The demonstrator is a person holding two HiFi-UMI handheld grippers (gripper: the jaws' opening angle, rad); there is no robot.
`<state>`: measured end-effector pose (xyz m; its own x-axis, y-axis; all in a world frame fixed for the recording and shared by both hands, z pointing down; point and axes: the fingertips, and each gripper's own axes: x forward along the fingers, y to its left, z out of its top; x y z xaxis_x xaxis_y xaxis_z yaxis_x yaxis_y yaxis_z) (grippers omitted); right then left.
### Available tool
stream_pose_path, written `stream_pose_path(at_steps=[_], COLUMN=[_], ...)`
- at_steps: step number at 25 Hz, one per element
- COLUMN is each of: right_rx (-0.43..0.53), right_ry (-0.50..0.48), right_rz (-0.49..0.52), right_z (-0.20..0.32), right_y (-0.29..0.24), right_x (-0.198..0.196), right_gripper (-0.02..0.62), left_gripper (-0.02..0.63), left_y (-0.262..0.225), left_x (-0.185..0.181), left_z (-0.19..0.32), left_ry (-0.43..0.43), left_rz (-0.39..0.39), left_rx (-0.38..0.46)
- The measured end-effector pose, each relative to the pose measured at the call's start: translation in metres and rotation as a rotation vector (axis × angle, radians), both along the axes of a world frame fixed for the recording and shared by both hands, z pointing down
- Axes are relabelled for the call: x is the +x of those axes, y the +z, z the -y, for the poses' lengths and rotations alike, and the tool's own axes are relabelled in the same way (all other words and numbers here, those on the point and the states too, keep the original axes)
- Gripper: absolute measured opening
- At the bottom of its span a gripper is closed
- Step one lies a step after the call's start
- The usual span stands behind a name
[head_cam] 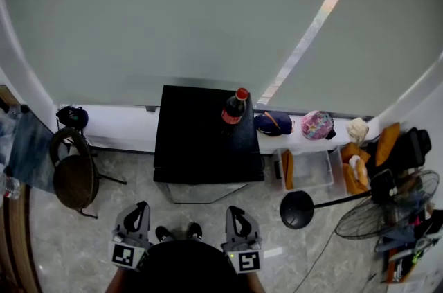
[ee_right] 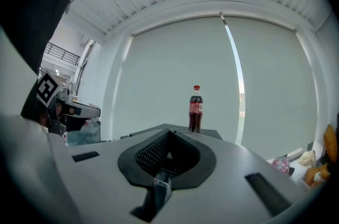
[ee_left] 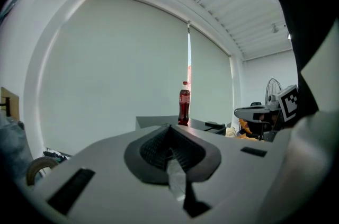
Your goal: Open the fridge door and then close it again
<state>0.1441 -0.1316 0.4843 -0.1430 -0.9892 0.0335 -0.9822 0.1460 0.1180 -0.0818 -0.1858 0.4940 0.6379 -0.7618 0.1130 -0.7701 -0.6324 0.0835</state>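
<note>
Black mini fridge (head_cam: 208, 139) stands on the floor ahead with a tippy cola bottle (head_cam: 235, 107) on top, door likely seal-stiff so hook its free edge; left gripper (head_cam: 140, 207) and right gripper (head_cam: 235, 212) fingers pressed together, empty, well short.

Fridge (head_cam: 208, 139) front largely out of view

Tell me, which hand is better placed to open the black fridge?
Probably the right: the right tool sits before the fridge front, while the left tool sits off past its left edge. Both are shut and empty.
</note>
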Motion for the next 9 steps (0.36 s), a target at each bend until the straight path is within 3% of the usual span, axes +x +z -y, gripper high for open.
stream_pose_path(at_steps=[9], right_rx=[-0.003], right_ry=[-0.003], right_rz=[0.01], right_z=[0.0028], right_y=[-0.0007], right_x=[-0.0021], right_gripper=[0.011], left_gripper=[0.008], left_y=[0.0004], left_x=[-0.0009], left_z=[0.004], left_ry=[-0.01], left_rz=[0.026], left_rx=[-0.008])
